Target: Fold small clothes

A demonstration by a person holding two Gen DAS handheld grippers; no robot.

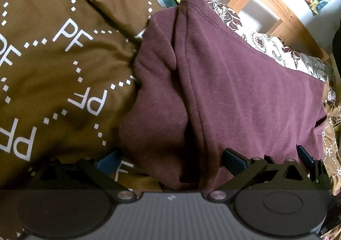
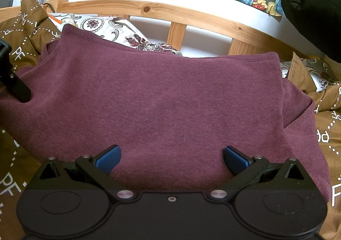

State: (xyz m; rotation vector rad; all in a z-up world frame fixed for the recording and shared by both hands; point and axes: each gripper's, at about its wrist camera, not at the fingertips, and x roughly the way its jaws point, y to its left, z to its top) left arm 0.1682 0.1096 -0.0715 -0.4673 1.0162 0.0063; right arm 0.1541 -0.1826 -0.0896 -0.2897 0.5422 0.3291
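both grippers hovering over a half-folded maroon top, between folds

the maroon top (image 2: 162, 99) is lying on the brown printed duvet (image 1: 55, 65), its far hem toward the wooden bed rail (image 2: 149, 10) and the patterned pillow (image 2: 102, 24). the right gripper (image 2: 171, 160) is sitting over the near edge with its jaws wide apart and nothing between them. the left gripper (image 1: 170, 162) is at the garment's left side, jaws also spread, straddling a bunched ridge of cloth without pinching it. judging by the flat body and the tucked side panels, the sleeves appear to be folded in already; the next move is probably calling for each gripper to be closing on a near corner and carrying it toward the far hem.
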